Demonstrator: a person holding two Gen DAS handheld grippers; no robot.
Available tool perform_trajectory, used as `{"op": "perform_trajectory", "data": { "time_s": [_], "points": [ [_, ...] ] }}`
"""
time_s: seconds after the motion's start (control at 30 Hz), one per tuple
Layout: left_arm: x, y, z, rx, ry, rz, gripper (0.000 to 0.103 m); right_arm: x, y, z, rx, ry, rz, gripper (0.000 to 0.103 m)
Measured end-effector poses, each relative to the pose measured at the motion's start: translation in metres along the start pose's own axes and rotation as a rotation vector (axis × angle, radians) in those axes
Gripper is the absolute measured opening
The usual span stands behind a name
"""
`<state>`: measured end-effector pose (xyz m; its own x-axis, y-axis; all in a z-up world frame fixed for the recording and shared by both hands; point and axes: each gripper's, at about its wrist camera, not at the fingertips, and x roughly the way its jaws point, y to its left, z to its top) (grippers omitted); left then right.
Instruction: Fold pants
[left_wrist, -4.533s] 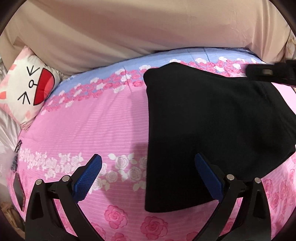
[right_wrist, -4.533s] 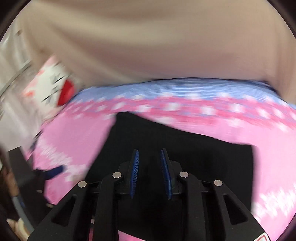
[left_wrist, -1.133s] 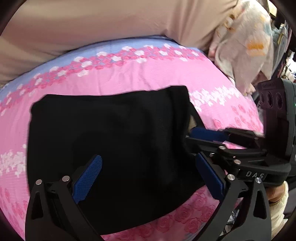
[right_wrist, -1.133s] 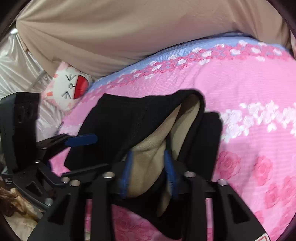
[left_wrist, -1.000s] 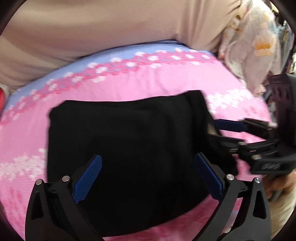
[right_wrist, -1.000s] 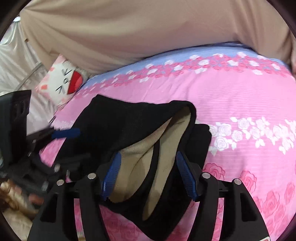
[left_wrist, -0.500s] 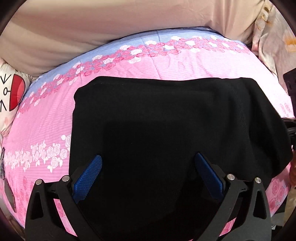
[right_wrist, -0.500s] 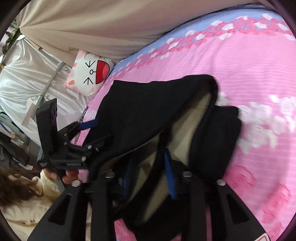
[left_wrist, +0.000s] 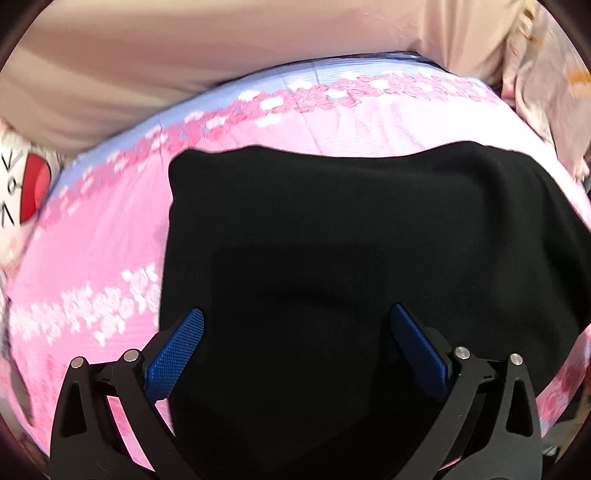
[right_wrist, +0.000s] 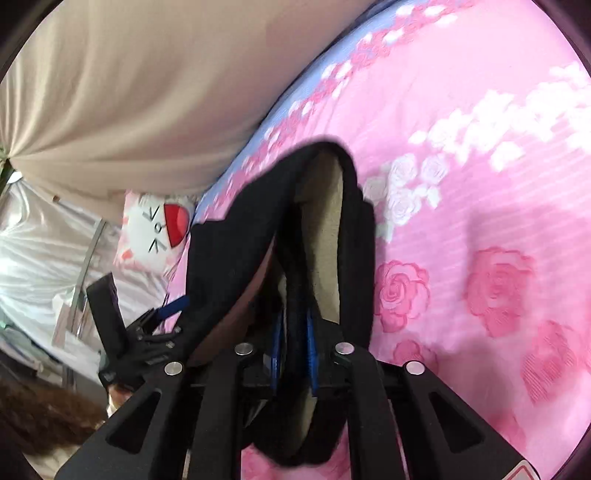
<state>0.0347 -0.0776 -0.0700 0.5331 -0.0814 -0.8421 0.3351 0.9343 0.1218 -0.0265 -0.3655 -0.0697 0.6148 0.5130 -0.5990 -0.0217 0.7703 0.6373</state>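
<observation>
The black pants (left_wrist: 332, 240) lie folded on the pink floral bedspread (left_wrist: 92, 258). In the right wrist view their edge (right_wrist: 258, 236) is lifted off the bed and shows a tan lining. My right gripper (right_wrist: 293, 341) is shut on that lifted edge of the pants, with black cloth between its blue pads. My left gripper (left_wrist: 295, 336) is open, its blue pads spread wide just above the near part of the pants. It also shows in the right wrist view (right_wrist: 162, 321) at the pants' left side.
A white cat-face pillow (right_wrist: 155, 229) lies at the bed's left end, also seen in the left wrist view (left_wrist: 22, 192). A beige curtain (right_wrist: 147, 92) hangs behind the bed. Silver sheeting (right_wrist: 37, 251) and a metal frame stand left of the bed.
My right gripper opened and shut again on the pants' edge and has lifted it higher, tilting left. My left gripper stayed open and shifted slightly right over the pants.
</observation>
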Motion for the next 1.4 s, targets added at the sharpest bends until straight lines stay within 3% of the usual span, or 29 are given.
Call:
{"op": "perform_trajectory", "data": {
  "time_s": [0.07, 0.13, 0.2, 0.3, 0.33, 0.4, 0.43, 0.47, 0.5, 0.57, 0.6, 0.7, 0.77, 0.9, 1.0, 1.07, 1.17, 1.27, 1.33, 1.37, 1.4],
  "points": [
    [-0.006, 0.007, -0.001, -0.018, -0.004, -0.010, 0.098, -0.029, 0.021, 0.001, -0.078, -0.097, -0.145, 0.018],
    [-0.012, 0.020, -0.002, -0.059, -0.012, -0.031, 0.098, -0.050, 0.049, 0.002, -0.141, -0.168, -0.186, 0.019],
    [-0.014, 0.030, -0.003, -0.086, -0.023, -0.020, 0.098, -0.046, 0.079, 0.004, -0.225, -0.143, -0.170, 0.019],
    [-0.002, 0.042, -0.005, -0.118, -0.002, -0.008, 0.098, 0.009, 0.103, 0.006, -0.296, -0.004, -0.114, 0.018],
    [0.002, 0.045, -0.006, -0.142, 0.002, -0.039, 0.098, 0.028, 0.102, 0.011, -0.305, 0.032, -0.131, 0.018],
    [0.004, 0.050, -0.008, -0.160, -0.001, -0.062, 0.098, 0.062, 0.081, 0.023, -0.299, 0.049, -0.294, 0.004],
    [0.004, 0.053, -0.009, -0.159, -0.008, -0.077, 0.098, 0.069, 0.059, 0.031, -0.235, 0.047, -0.314, 0.000],
    [0.005, 0.056, -0.010, -0.162, -0.015, -0.100, 0.098, 0.063, 0.030, 0.040, -0.067, 0.038, -0.181, 0.000],
    [0.007, 0.060, -0.011, -0.172, -0.013, -0.124, 0.098, 0.056, 0.025, 0.041, -0.007, 0.037, -0.154, 0.000],
    [0.008, 0.069, -0.014, -0.212, 0.000, -0.171, 0.098, 0.038, 0.056, 0.039, -0.102, -0.026, -0.282, 0.004],
    [0.005, 0.072, -0.015, -0.220, -0.004, -0.175, 0.098, 0.030, 0.081, 0.035, -0.178, -0.052, -0.335, 0.016],
    [-0.021, 0.082, -0.018, -0.209, -0.083, -0.115, 0.098, 0.032, 0.136, 0.025, -0.262, -0.012, -0.184, 0.016],
    [-0.035, 0.090, -0.019, -0.201, -0.123, -0.089, 0.098, 0.052, 0.165, 0.018, -0.328, 0.032, -0.151, 0.016],
    [-0.054, 0.117, -0.025, -0.227, -0.181, -0.052, 0.098, 0.136, 0.210, 0.014, -0.416, 0.150, -0.103, 0.016],
    [-0.053, 0.134, -0.032, -0.245, -0.191, 0.025, 0.098, 0.209, 0.213, 0.015, -0.425, 0.237, -0.143, 0.017],
    [-0.051, 0.143, -0.034, -0.238, -0.181, 0.059, 0.098, 0.234, 0.212, 0.011, -0.432, 0.245, -0.170, 0.016],
    [-0.048, 0.146, -0.032, -0.219, -0.179, 0.068, 0.098, 0.216, 0.212, 0.020, -0.373, 0.205, -0.159, 0.016],
    [-0.054, 0.144, -0.028, -0.198, -0.199, 0.042, 0.098, 0.165, 0.213, 0.025, -0.354, 0.074, -0.164, 0.019],
    [-0.057, 0.134, -0.023, -0.181, -0.220, 0.002, 0.098, 0.128, 0.196, 0.025, -0.337, 0.016, -0.209, 0.038],
    [-0.059, 0.128, -0.020, -0.171, -0.229, -0.017, 0.098, 0.113, 0.184, 0.021, -0.325, -0.006, -0.250, 0.058],
    [-0.058, 0.120, -0.018, -0.160, -0.233, -0.037, 0.098, 0.096, 0.163, 0.017, -0.306, -0.038, -0.328, 0.062]
  ]
}}
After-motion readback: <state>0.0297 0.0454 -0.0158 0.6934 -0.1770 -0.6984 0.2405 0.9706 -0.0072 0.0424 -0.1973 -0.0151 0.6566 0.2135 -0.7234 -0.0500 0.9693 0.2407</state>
